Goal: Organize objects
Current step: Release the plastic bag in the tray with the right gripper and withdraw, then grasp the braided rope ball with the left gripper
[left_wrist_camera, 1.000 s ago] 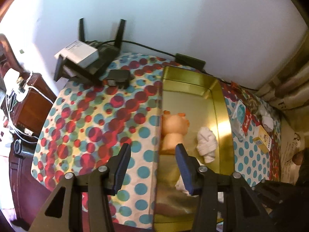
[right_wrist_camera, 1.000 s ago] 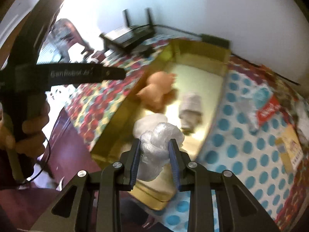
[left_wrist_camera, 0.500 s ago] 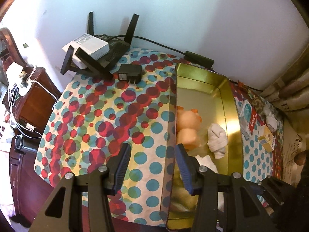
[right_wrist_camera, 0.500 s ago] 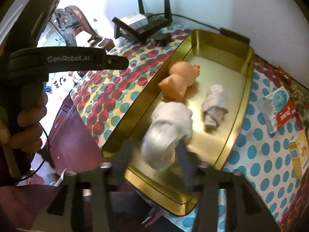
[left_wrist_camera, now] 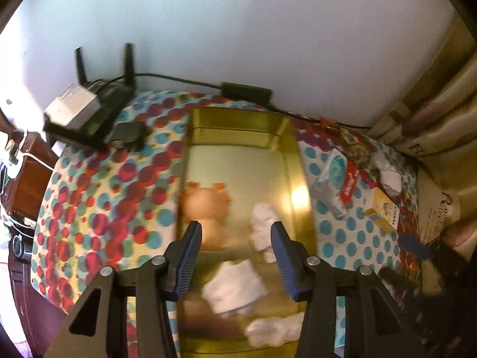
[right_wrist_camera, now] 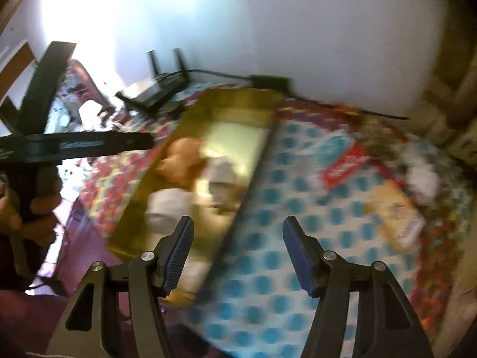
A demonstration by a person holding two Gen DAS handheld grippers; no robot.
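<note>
the white plastic bundle (left_wrist_camera: pixel 234 288) lay in the gold tray (left_wrist_camera: pixel 301 179) beside the orange toy (left_wrist_camera: pixel 205 208) and a rolled white cloth (left_wrist_camera: pixel 263 226). your right gripper (right_wrist_camera: pixel 238 246) had just spread open, empty; your left gripper (left_wrist_camera: pixel 235 253) hung open above the tray.

1. Ahead of our left claw (left_wrist_camera: pixel 235 240) (blue pads, black arms) we see a shiny gold tray (left_wrist_camera: pixel 301 179).
2. Between its pads lie a peach-orange toy (left_wrist_camera: pixel 205 208) and white bundles (left_wrist_camera: pixel 262 226).
3. Left of it, the cloth (left_wrist_camera: pixel 98 185) shows red and teal dots on cream.
4. Right of it, teal dots on white, with a yellow box (left_wrist_camera: pixel 383 208).
5. Far ahead, we see a black router (left_wrist_camera: pixel 101 113).
</note>
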